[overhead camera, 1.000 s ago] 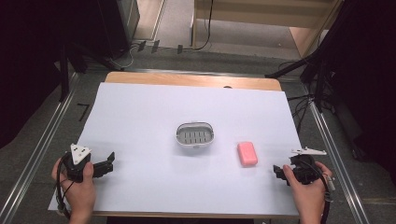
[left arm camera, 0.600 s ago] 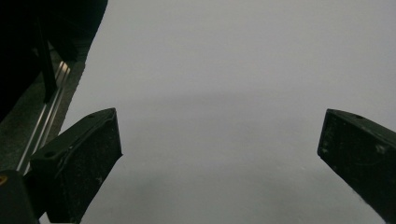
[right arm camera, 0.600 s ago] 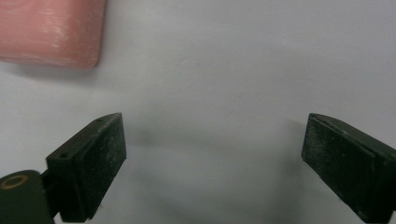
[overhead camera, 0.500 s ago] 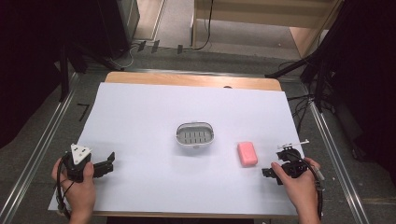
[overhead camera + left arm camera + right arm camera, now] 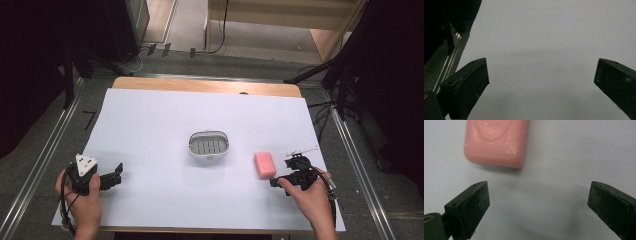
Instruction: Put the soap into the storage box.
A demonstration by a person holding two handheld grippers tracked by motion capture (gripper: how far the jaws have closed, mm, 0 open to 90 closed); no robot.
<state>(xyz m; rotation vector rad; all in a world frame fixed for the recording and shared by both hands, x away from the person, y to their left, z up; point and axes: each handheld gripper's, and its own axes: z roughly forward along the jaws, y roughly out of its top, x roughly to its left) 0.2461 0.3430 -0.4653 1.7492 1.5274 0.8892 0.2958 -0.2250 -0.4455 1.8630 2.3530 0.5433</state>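
Right jaws: we see our right gripper point(image 5: 281, 181) with its jaws spread wide and nothing between them; they have just been opening, and the gap holds only bare table.
Soap from the jaws: in the right gripper view the pink soap bar point(image 5: 496, 142) lies just ahead of the jaws and off toward the left one, apart from both pads.
Soap's long axis: in the high view we read it as running roughly from the near edge toward the far edge, slightly tilted; the short width is what the jaws would span.
Soap's place: flat on the white table point(image 5: 150, 125), right of centre, nearer the near edge than the far one.
Nearer hand: ours on the right, just beside the bar.
Left jaws: our left gripper point(image 5: 118, 175) stands wide open and empty by the near left corner, well apart from the soap.
Soap dish: the oval slotted soap dish point(image 5: 209, 144) sits near the table's centre, left of the bar.
Judgement: we would shift the right jaws leftward and forward to straddle the bar.
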